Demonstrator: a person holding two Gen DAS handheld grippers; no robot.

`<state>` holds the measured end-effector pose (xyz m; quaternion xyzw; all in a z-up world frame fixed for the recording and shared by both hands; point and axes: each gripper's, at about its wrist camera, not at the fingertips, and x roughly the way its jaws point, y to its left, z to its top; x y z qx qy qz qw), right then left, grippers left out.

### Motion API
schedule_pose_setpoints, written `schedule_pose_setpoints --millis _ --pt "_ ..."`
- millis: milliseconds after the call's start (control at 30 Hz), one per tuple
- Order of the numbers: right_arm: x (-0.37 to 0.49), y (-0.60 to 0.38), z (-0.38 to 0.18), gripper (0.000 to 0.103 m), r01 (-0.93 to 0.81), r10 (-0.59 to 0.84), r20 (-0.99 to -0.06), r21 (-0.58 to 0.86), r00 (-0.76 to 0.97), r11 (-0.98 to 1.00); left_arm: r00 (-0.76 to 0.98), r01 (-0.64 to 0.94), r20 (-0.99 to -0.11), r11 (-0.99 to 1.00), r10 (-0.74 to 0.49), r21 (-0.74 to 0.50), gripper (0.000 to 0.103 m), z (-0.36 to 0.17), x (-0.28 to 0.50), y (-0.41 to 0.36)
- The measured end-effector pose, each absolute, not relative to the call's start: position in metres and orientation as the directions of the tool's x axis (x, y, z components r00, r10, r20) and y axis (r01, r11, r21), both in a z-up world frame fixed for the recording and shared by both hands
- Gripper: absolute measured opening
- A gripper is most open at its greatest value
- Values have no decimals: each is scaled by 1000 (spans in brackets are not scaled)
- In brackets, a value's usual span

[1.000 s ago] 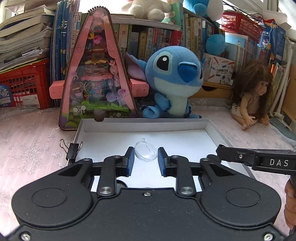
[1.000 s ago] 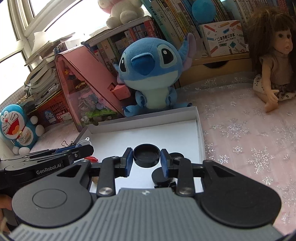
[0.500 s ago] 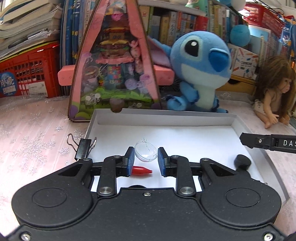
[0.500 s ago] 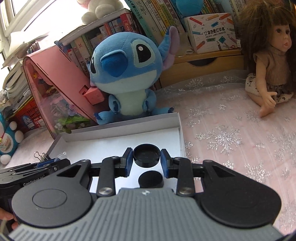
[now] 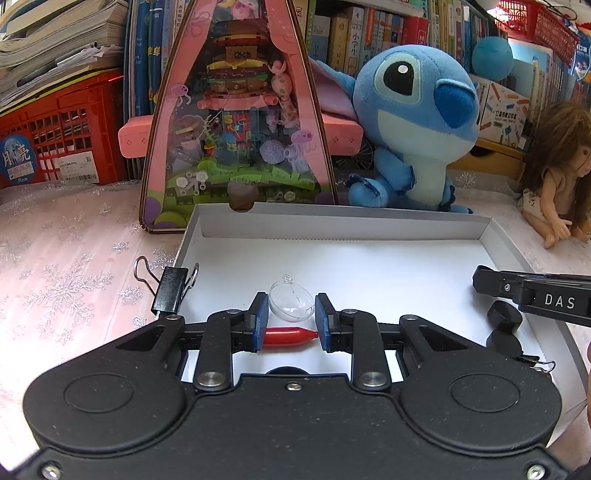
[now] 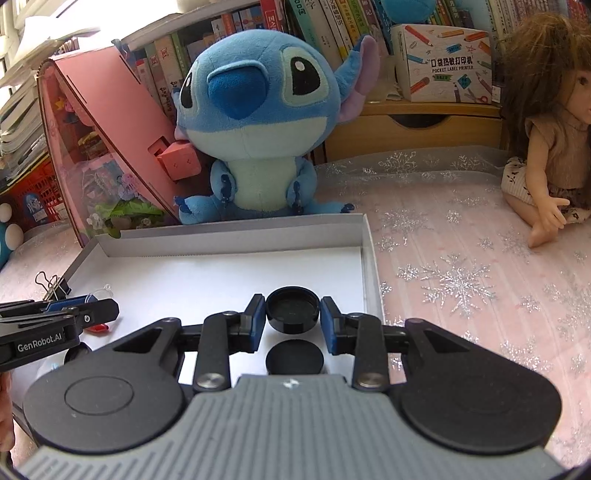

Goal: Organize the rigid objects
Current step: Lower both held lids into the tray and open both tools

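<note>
I'm looking at a surface under a pale pink cloth (image 6: 461, 266) scattered with silver snowflakes. Along the far edge runs a bookshelf (image 5: 369, 33) packed with upright books. Far left I see a red plastic crate (image 5: 62, 122) with stacked papers (image 5: 55, 33) on it. On the right, a wooden drawer (image 6: 413, 125) with a cut-out handle sits under a printer box (image 6: 443, 62). Bright daylight comes from a window (image 6: 22, 22) at the far left.
</note>
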<state>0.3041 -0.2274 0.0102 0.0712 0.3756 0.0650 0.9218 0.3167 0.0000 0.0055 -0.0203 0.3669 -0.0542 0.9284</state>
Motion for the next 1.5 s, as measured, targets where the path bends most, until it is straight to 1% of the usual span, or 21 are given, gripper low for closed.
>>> schedule_pose_setpoints --millis 333,733,867,900,933,967,1000,1033,1100,1233,1300,1333,1400,1500 --pt "305 -223 6 38 -83 165 -699 150 696 985 715 74 -692 995 -99 -67 25 4 320 -1" --pt "305 -223 6 38 -85 166 -701 149 694 985 714 73 -694 996 -90 -55 26 4 319 -3" --pt "305 -223 6 43 -79 166 -696 155 699 985 715 72 -694 996 -87 -52 26 4 319 -3" --pt "304 -224 7 50 -75 165 -693 159 702 984 715 74 -694 996 -87 -49 29 4 318 -3" --pt "304 -225 7 55 -70 164 -690 162 705 984 715 76 -694 996 -86 -45 31 4 317 -4" --pt "303 -226 8 56 -66 163 -687 165 708 984 715 78 -694 996 -84 -41 37 5 316 -4" --pt "302 -226 9 58 -64 162 -684 166 712 984 719 78 -691 996 -81 -35 40 6 315 -5" --pt "301 -226 10 59 -61 157 -679 164 717 985 722 79 -687 996 -78 -30 41 7 313 -5" --pt "297 -227 14 66 -58 151 -666 159 730 985 724 78 -685 997 -77 -29 46 8 310 -6" --pt "288 -229 22 70 -56 148 -649 161 746 985 731 83 -678 996 -74 -19 55 12 301 -8" --pt "283 -229 27 74 -59 145 -635 155 759 986 735 82 -674 996 -72 -16 62 17 296 -9" --pt "280 -229 30 75 -60 143 -629 151 764 987 737 82 -672 996 -72 -17 63 19 294 -10" --pt "274 -229 36 77 -63 141 -616 146 775 987 743 83 -665 996 -74 -17 70 24 288 -11" --pt "264 -228 44 81 -67 135 -602 134 787 989 761 92 -644 996 -74 -6 77 34 276 -14"
